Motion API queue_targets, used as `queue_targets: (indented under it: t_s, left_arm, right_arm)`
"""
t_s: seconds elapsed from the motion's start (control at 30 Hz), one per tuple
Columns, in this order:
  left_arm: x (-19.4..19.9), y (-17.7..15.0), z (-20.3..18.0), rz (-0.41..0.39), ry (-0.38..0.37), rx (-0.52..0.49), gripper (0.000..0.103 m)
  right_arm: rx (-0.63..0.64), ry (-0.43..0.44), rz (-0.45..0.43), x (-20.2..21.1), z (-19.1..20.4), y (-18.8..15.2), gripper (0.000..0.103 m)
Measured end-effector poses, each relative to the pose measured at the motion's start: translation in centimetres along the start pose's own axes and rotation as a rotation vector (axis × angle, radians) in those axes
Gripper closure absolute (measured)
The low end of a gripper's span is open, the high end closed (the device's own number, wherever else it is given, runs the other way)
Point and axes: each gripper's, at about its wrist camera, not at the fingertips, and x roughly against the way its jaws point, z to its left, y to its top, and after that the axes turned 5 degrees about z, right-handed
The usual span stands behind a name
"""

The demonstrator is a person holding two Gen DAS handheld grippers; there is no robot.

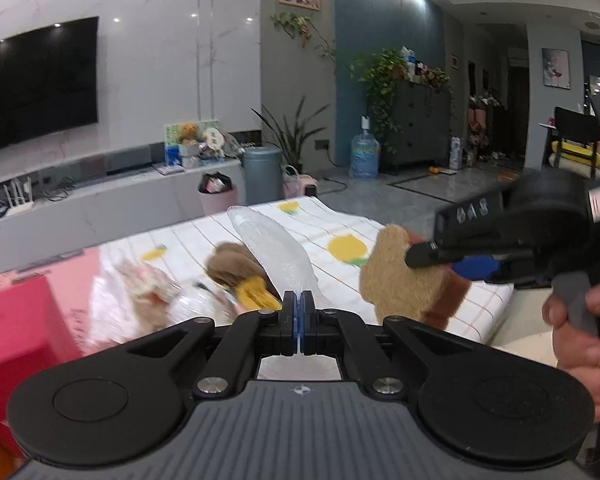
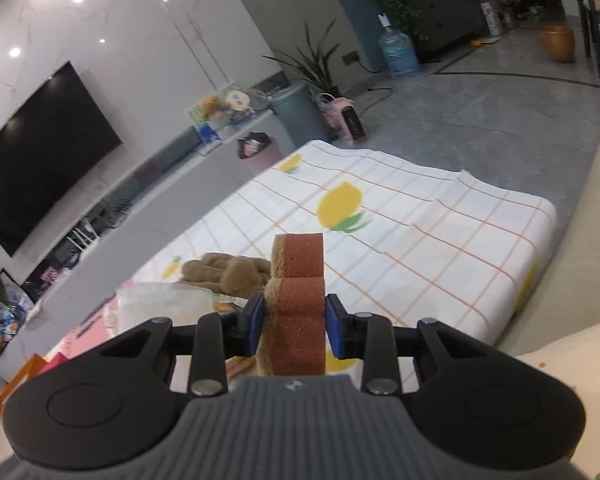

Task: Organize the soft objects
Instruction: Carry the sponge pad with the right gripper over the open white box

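Observation:
My left gripper is shut on the edge of a clear plastic bag, whose film rises in front of it. Behind the film lies a brown plush toy with a yellow part. A person's hand holds my right gripper at the right, above the table's near corner. In the right wrist view, my right gripper is shut on a wavy sponge with a tan face and a red-brown body, also visible as the sponge. The plush toy and the bag lie left of it.
The low table wears a white checked cloth with lemons. A pink and red box stands at the left. A beige sofa edge runs along the right. A blurred pale soft item lies inside the bag area.

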Motion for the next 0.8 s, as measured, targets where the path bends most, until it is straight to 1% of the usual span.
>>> queue_targets:
  t_s: [0.1,0.23,0.33,0.43,0.57,0.63,0.8]
  left_arm:
    - [1.4,1.2,1.5,0.014,0.004,0.018,0.102]
    - [3.8,2.6,4.1,0.003,0.084,0.044,0.102]
    - [5.8,3.5,6.2,-0.010,0.143,0.074,0.102]
    - [8.4,4.2,8.4,-0.040,0.210,0.107,0.102]
    - [11.8,4.5,11.2,-0.072,0.290,0.155,0.102]
    - [13.1,4.6,12.7,-0.078,0.323,0.180,0.102]
    - [16.0,4.2,16.3,-0.095,0.415,0.214,0.102]
  right_arm:
    - [0.020,0.034,-0.006,0.6,1.0,-0.1,0.071]
    - [0.056,0.078,-0.030,2.2,3.3,-0.3,0.071]
    - [0.107,0.100,-0.070,3.9,5.9,-0.6,0.071]
    - [0.181,0.129,-0.104,5.8,9.3,-1.2,0.071]
    - [0.289,0.178,-0.135,7.9,14.8,-2.7,0.071]
    - [0.327,0.202,-0.133,8.6,17.6,-3.7,0.071]
    - [0.424,0.299,-0.110,9.5,24.6,-6.6,0.071]
